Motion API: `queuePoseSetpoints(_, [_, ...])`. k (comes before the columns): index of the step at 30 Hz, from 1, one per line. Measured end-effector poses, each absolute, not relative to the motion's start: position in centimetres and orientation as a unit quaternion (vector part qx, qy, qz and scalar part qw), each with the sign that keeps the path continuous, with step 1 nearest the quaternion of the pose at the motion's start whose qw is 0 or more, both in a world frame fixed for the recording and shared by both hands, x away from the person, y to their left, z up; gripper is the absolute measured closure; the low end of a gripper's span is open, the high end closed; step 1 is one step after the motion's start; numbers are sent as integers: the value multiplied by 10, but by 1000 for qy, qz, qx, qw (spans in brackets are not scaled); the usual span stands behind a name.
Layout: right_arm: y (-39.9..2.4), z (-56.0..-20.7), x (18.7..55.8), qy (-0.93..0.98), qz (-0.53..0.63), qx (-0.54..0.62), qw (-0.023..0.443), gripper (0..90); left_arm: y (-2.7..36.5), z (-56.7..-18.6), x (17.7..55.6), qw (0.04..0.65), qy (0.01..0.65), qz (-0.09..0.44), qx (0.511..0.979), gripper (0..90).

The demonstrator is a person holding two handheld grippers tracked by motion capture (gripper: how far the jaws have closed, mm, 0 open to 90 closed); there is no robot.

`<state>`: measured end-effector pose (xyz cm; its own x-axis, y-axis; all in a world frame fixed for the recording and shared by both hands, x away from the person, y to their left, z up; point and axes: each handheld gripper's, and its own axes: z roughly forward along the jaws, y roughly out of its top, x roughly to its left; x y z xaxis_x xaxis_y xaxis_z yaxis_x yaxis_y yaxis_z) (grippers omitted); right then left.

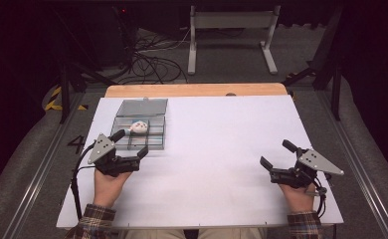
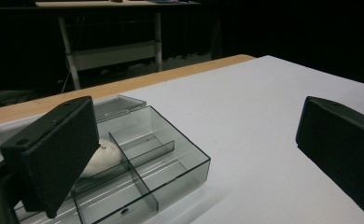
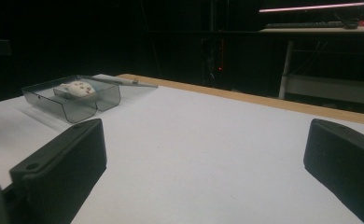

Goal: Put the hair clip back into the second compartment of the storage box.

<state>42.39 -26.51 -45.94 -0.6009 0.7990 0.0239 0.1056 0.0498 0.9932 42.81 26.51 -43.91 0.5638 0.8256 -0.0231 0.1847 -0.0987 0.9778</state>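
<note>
**Two open grippers, one small toy in a clear box**

Two grippers rest low over the white table [image 1: 222, 164], each with its black jaws spread wide and nothing between them. The left gripper [image 1: 130, 143] sits just beside the near edge of a smoked, clear plastic box [image 1: 141, 130]; the right gripper [image 1: 277, 155] is well apart from it, on the other side of the table.

Inside the box, in one of its divided compartments toward the box's left side, lies a small white toy [image 1: 139, 127], rounded like a little animal head with a few dark and reddish marks. In the left gripper view the toy [image 2: 103, 158] is partly hidden behind the near jaw. The box's flat lid [image 1: 143, 106] lies open, folded back toward the far edge of the table.

By its look, the toy is light and probably soft or rubbery, so it should give a little under the pads and not slip much. Its round shape calls for a hold across the widest part, jaws coming down from above between the partition walls. The box is thin, rigid, glossy plastic; it looks light enough to slide on the smooth table if nudged, and its thin walls leave little room beside the toy. A strip of bare wood [image 1: 197, 90] edges the far side.
</note>
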Motion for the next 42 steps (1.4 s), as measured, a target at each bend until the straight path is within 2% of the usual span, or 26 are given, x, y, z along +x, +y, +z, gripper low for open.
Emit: queuePoseSetpoints(42, [-271,-459,423,651,615,345,280,0,288,-452,407,584,361,276,673,1])
